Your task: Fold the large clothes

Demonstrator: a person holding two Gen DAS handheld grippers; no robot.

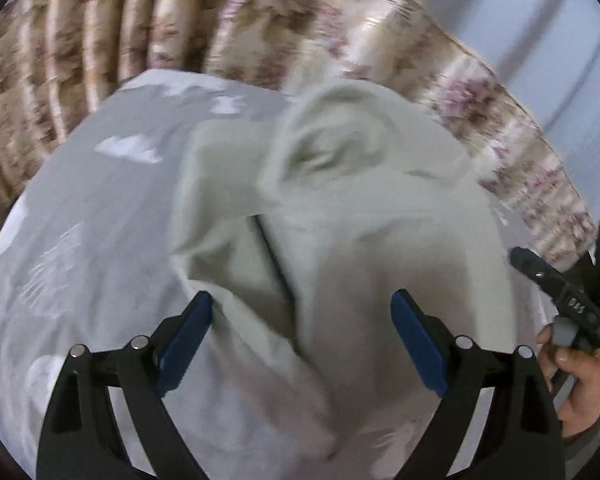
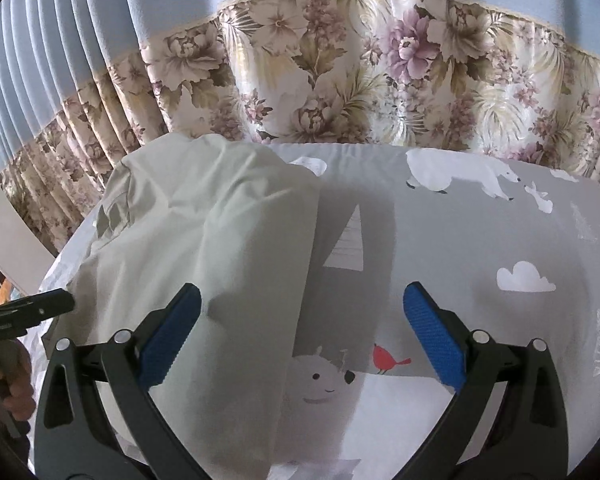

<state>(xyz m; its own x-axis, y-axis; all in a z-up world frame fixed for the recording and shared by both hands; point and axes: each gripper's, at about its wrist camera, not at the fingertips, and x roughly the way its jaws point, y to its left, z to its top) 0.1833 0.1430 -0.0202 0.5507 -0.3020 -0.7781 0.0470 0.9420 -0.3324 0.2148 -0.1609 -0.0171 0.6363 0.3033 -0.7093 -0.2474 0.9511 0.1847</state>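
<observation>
A pale green garment (image 1: 340, 200) lies crumpled on a grey bed sheet (image 1: 80, 220), with a dark slit or seam down its middle. My left gripper (image 1: 300, 296) hangs open just above it, its blue pads wide apart and nothing pinched between them. In the right wrist view the same garment (image 2: 220, 240) covers the left half of the bed, one straight edge running down the middle. My right gripper (image 2: 302, 288) is open over that edge, one finger above cloth, the other above bare sheet (image 2: 460, 240).
A flowered curtain (image 2: 340, 72) hangs close behind the bed. A hand (image 1: 576, 372) holds the right gripper's body (image 1: 560, 292) at the right edge. Another hand (image 2: 16, 384) and the left tool (image 2: 28, 312) sit at the left edge.
</observation>
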